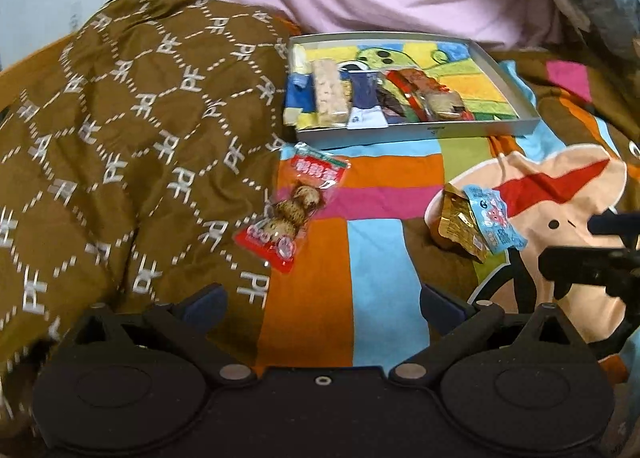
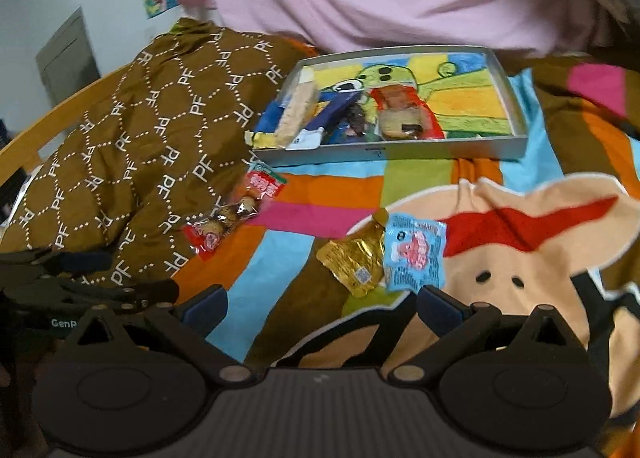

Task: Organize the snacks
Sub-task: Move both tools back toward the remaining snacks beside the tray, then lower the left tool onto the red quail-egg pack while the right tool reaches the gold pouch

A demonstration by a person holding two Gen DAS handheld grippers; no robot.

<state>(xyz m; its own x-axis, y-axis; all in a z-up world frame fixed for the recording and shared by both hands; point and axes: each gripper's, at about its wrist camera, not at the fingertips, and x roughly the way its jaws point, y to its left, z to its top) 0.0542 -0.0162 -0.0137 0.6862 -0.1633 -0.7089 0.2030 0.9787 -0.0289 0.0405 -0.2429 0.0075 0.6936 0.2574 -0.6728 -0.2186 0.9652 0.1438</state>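
Dark blue pads on both tools, and both sets of fingers stand wide apart with nothing between them. The left gripper (image 1: 320,306) hovers over the striped bedspread (image 1: 376,258); the right gripper (image 2: 322,308) hangs low, and the gold pouch (image 2: 354,262) and blue packet (image 2: 414,258) sit just past its fingertips at about 12 o'clock, the blue one overlapping the gold one's right edge.

My guess is the step in hand is grabbing one of those two. I'd take the blue packet first since it's on top, pinching it by an edge so the foil pouch doesn't get dragged along; soft bedding means pressing down could bury it.

The red pack of round brown snacks (image 1: 290,209) lies at 11 o'clock from the left gripper, against the brown quilt (image 1: 132,129).

Further out at 12 o'clock, the grey tray (image 2: 448,147) already holds a pale bar, a navy packet and a red pack in a rough row on its left half. Right half is free.
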